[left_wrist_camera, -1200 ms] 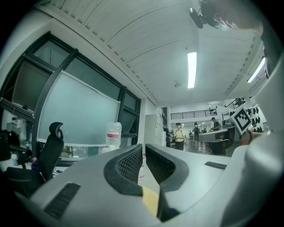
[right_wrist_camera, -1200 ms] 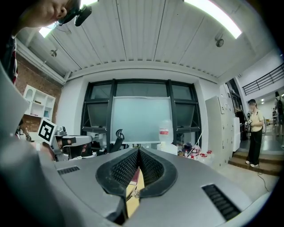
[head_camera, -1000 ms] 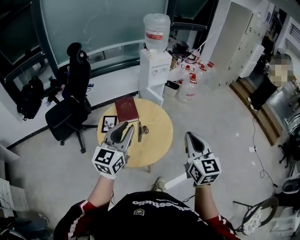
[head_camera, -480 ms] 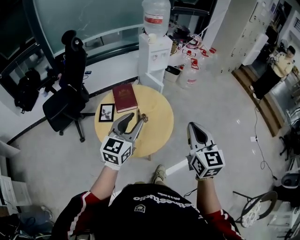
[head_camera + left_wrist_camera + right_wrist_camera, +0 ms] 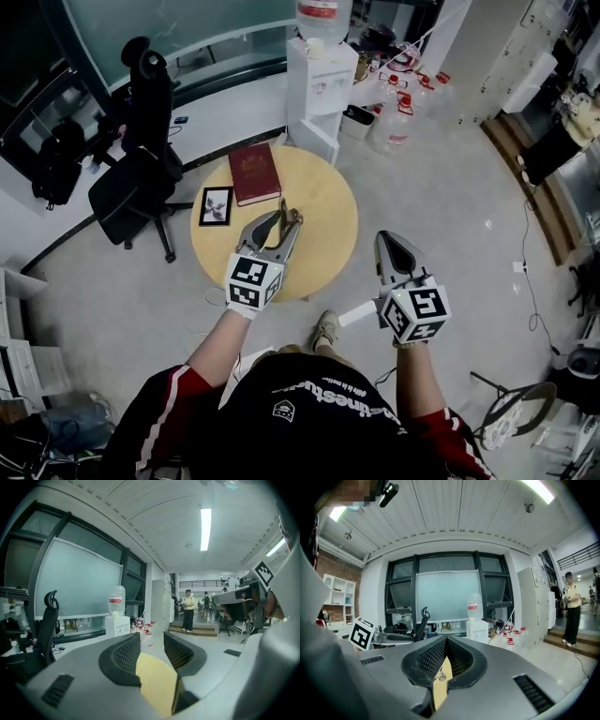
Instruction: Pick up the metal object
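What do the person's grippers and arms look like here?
The left gripper and right gripper have grey tapered shells with dark mesh-textured pads. Each carries a white cube printed with black square markers. The person wears a black top with white lettering and red-edged short sleeves.

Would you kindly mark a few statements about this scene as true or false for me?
1. The left gripper has its jaws apart. True; they have just been opening, and only the round table shows between them.
2. The right gripper holds the metal object. False; its jaws are together and empty, and the object lies on the table by the left gripper's tips.
3. The red book lies on the floor. False; it lies on the table.
4. A picture frame lies beside the book. True.
5. A water dispenser stands beyond the table. True.
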Action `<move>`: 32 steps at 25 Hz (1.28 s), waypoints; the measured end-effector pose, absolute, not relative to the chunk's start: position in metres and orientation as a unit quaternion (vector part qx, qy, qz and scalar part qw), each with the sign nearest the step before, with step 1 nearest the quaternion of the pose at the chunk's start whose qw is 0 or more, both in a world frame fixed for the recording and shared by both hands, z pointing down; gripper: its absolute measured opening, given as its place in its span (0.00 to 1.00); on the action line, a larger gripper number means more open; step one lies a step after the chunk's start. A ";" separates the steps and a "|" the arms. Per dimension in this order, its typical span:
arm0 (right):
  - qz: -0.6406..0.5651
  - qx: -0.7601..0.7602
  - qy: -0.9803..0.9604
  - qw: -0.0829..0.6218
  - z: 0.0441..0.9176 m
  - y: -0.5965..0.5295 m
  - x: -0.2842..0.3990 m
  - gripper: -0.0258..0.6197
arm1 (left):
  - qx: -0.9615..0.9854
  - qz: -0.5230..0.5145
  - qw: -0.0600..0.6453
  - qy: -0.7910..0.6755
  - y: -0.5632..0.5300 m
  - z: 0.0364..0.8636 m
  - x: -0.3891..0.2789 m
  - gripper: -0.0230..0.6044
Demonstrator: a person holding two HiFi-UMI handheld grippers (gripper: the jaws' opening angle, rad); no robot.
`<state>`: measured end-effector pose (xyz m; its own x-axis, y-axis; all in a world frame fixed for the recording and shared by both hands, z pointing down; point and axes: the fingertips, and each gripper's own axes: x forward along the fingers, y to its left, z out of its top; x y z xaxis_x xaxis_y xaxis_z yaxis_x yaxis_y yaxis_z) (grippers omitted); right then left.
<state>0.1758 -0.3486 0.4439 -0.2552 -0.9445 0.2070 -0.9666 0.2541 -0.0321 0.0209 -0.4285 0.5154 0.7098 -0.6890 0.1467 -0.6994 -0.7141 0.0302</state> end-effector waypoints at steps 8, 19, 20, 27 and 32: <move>0.103 0.600 -0.790 0.071 0.465 -0.378 0.197 0.09 | 0.918 0.107 0.043 -0.379 -0.455 0.569 0.047 0.29; 0.149 0.588 -0.792 0.063 0.503 -0.419 0.231 0.09 | 0.899 0.168 0.052 -0.400 -0.499 0.645 0.076 0.29; 0.151 0.587 -0.793 0.064 0.505 -0.424 0.234 0.09 | 0.897 0.176 0.057 -0.400 -0.503 0.653 0.079 0.29; 0.162 0.575 -0.800 0.062 0.511 -0.447 0.250 0.09 | 0.870 0.225 0.093 -0.430 -0.531 0.724 0.086 0.31; 0.168 0.568 -0.803 0.071 0.519 -0.459 0.258 0.09 | 0.855 0.246 0.108 -0.444 -0.546 0.753 0.087 0.31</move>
<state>0.2585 -0.4590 0.5186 -0.3449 -0.8879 0.3046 -0.9355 0.2985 -0.1892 0.0869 -0.5462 0.7534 0.4840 -0.7065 0.5164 -0.8127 -0.5816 -0.0341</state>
